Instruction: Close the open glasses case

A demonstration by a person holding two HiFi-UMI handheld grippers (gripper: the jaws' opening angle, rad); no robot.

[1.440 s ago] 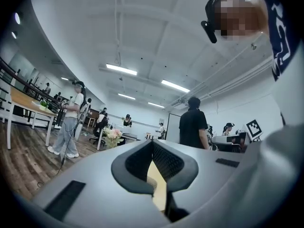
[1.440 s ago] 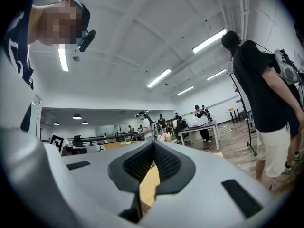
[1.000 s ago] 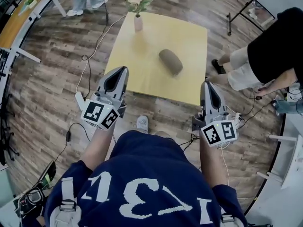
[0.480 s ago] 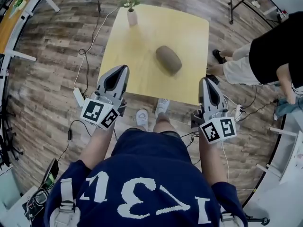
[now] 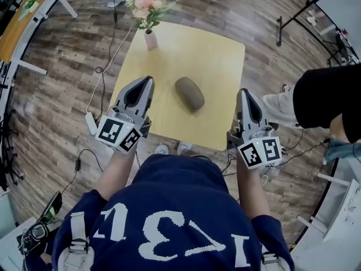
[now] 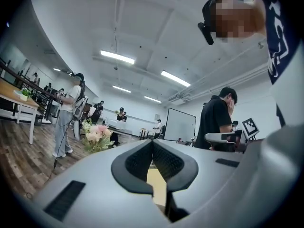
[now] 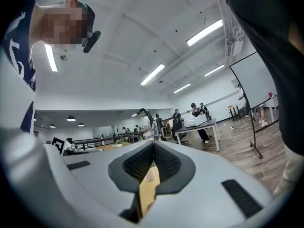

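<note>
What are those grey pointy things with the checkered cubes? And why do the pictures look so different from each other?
A person holds a pair of tongs in each hand: the left tongs and the right tongs. The cubes with black squares are part of them.

The picture from above comes from a camera on the person's head, looking down. The other two come from small cameras that ride on each pair of tongs and look along the jaws into the room.

On the yellow table lies a brown case for glasses, and near the far corner stands a vase of pink flowers.

Both pairs of tongs are shut and hold nothing. They hang over the near edge of the table, one on each side of the case, touching nothing.
</note>
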